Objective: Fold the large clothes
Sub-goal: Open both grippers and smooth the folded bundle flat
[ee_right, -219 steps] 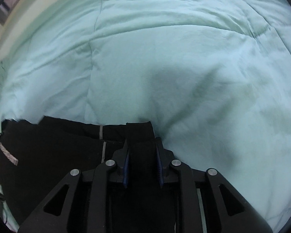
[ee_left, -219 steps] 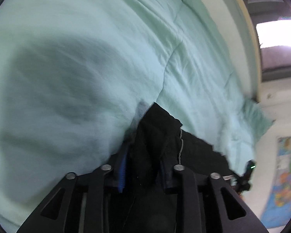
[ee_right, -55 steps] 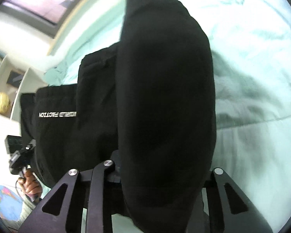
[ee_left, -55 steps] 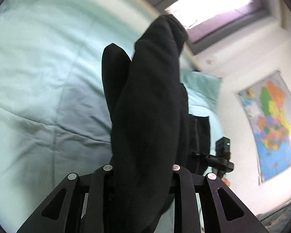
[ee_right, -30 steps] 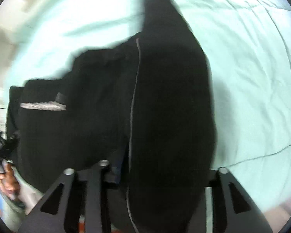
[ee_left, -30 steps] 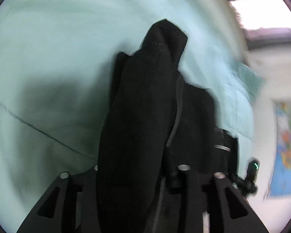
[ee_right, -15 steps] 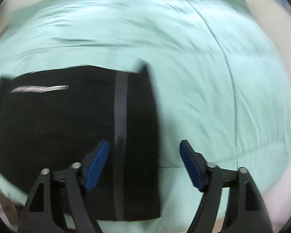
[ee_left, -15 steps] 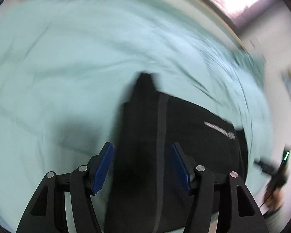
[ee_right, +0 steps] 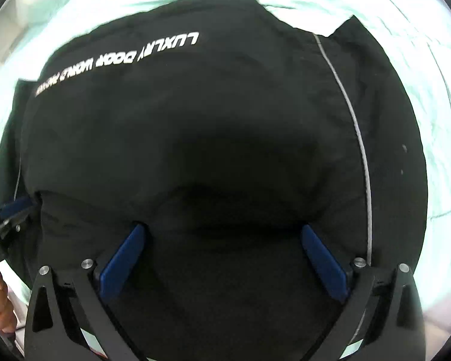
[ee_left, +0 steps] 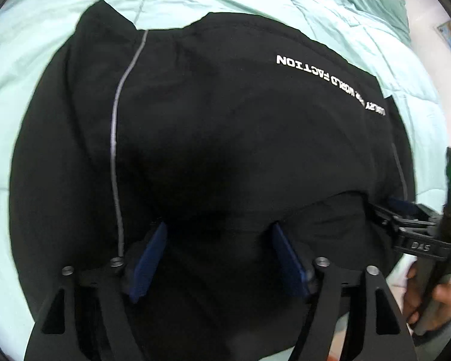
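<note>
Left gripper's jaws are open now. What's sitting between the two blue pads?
In the left wrist view, only the black garment lies under the gap of the left gripper; its blue pads, which have just been opening, no longer pinch it.

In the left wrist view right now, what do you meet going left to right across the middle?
Mint bedspread → grey stripe on the black garment → white lettering → other gripper.

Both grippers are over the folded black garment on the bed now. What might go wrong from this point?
The left gripper and right gripper, whose jaws have just been opening, hang close over the black garment; a blue pad might snag loose cloth as they lift away and undo the fold.

The folded layer's lower edge bulges rather than lying flat, so it may slip on the soft green quilt.
</note>
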Demonstrator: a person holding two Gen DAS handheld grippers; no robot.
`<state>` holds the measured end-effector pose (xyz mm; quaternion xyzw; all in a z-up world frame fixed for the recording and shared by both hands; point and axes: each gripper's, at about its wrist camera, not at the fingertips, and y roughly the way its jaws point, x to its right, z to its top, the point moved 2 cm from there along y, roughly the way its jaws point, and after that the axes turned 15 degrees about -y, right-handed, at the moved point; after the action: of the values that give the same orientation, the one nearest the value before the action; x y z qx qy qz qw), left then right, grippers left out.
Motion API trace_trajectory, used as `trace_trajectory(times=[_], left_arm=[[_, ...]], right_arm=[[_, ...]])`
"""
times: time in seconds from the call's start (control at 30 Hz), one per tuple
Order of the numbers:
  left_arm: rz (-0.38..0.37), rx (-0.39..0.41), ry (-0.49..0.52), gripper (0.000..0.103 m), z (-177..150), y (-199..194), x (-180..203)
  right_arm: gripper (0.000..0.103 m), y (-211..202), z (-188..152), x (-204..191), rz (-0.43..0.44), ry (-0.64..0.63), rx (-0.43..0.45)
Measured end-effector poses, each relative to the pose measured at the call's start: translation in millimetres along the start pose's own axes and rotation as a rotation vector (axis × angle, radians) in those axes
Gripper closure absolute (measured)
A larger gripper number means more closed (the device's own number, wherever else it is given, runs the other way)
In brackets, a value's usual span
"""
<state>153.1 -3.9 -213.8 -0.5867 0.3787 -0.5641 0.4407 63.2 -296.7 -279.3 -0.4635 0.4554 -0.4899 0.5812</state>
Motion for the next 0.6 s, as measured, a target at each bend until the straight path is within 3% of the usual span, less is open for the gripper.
trace_trajectory(times=[0.17, 0.33, 0.43, 0.6], left_arm=[[0.004, -0.021, 0.012, 0.016, 1, 0, 2], [0.023, 0.0, 0.005, 0.015, 2, -11, 13], [-0.017, 0.004, -0.016, 0.015, -4, -43, 10], [-0.032, 0.158, 0.061, 0.015, -4, -126, 27]], right_arm=[[0.0, 2, 0, 15, 0.012, 0.019, -0.022], [0.0, -17, 31, 5, -0.006, 0.038, -0.042], [0.0, -50, 28, 3, -0.07, 0.011, 0.01], [0.0, -127, 40, -9, -0.2, -0.073, 0.14]])
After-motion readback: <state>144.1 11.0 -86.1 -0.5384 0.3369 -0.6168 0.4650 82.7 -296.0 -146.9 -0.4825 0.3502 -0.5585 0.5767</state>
